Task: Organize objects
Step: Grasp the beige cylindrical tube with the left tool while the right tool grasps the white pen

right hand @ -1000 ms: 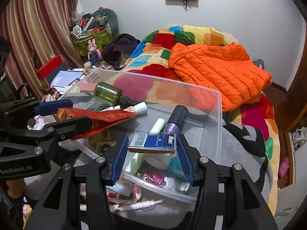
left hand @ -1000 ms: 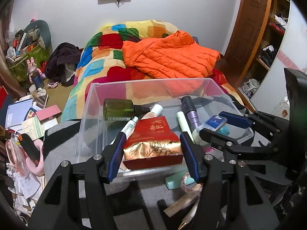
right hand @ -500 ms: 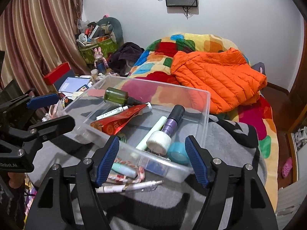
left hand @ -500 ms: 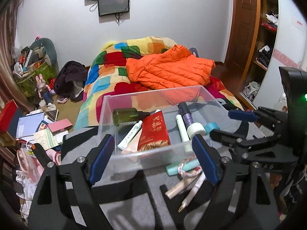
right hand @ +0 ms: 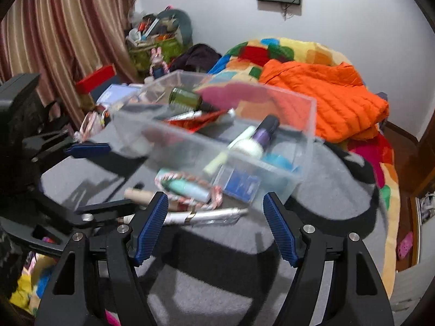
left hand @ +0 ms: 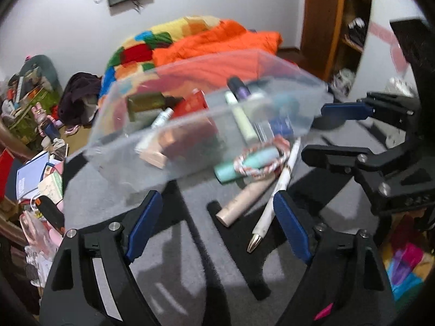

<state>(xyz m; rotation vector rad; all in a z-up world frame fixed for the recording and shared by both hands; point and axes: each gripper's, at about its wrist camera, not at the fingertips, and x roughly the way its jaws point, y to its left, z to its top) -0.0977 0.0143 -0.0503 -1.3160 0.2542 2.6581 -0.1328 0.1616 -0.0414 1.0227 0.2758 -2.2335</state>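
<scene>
Just in front of the clear plastic bin (left hand: 190, 146), on the grey blanket (left hand: 168, 260), a few things are left lying loose: a mint tube (left hand: 246, 164) ringed by a braided cord (left hand: 261, 157), a beige tube (left hand: 246, 202) and a white pen (left hand: 274, 198). The bin is taken as the landmark here, since everything else already sits inside it: a green bottle (right hand: 187, 99), a red packet (right hand: 201, 121), a purple-capped tube (right hand: 265, 133).

The pen is probably what gets picked next, though that's only a guess. Its long axis is seen running away from the bin's front wall toward the left gripper (left hand: 217, 226), silver tip nearest the camera, so it lies roughly along that gripper's fingers, not across them. From the right gripper (right hand: 214, 229) the same pen (right hand: 206, 216) is seen lying crosswise, just ahead of the fingertips and a bit toward the left one. So the right side looks better lined up for a pinch across the barrel, no wrist twist needed.

Both grippers are spread wide and nothing is held in either. They're parked on the near side of the bin, the loose stuff between them and its front wall.

Both views are a bit smeared, so fine details can't be made out.
</scene>
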